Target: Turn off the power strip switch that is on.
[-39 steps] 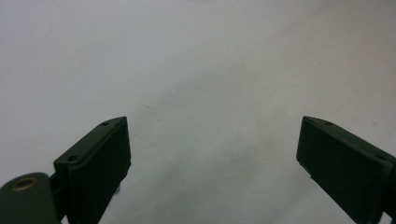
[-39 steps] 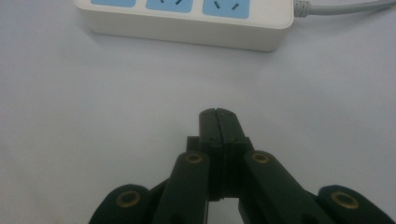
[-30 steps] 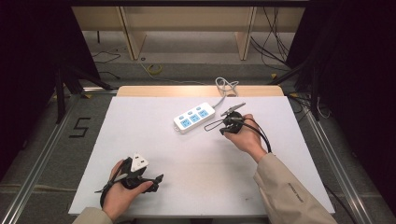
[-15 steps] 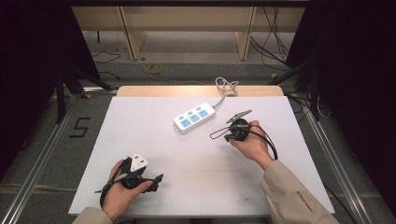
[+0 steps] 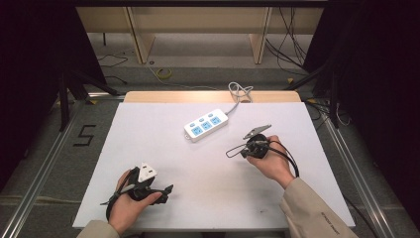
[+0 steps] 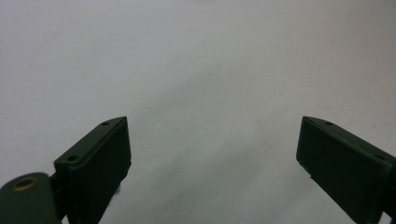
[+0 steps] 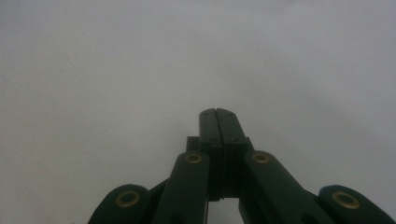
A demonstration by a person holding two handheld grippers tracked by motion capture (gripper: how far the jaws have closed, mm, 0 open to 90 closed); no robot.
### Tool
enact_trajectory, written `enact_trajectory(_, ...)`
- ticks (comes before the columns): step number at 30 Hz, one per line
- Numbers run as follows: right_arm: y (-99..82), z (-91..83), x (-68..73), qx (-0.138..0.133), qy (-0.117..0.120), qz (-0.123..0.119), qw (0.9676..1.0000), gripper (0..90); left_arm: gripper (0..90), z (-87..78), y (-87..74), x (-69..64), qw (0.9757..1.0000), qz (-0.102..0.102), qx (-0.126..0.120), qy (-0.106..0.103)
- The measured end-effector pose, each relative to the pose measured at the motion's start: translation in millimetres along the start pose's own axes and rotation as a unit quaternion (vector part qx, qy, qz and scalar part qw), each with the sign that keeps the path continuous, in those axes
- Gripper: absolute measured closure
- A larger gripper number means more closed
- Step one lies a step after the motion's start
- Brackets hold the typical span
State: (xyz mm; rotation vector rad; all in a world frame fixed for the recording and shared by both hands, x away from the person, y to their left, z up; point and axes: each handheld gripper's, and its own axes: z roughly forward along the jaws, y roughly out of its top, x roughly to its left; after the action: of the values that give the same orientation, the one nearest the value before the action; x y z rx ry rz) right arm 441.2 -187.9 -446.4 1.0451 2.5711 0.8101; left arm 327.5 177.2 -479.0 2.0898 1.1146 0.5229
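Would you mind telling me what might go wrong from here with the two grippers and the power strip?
The right gripper is shut with nothing in it and sits beside the power strip; reaching in closed, it may just shove the strip. The strip's cord bunches at the table's far edge, so a push could drag or snag it. The left gripper, open, rests far from the strip.

white power strip, flat, angled, table's far middle
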Motion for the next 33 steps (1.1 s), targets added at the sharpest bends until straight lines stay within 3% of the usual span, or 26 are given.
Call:
enact_trajectory(10, -23.9, -6.6, 10.6, -0.002, 0.004, -0.005, 1.0000, 88.9, 9.6, 0.0, 0.1, -0.3, 1.0000, -0.001, -0.002, 0.001)
enact_trajectory(33, -67.4, -26.1, 22.7, -0.056, 0.006, 0.016, 0.9983, 70.8, 9.6, 0.2, 0.1, -0.2, 1.0000, 0.000, 0.000, 0.003)
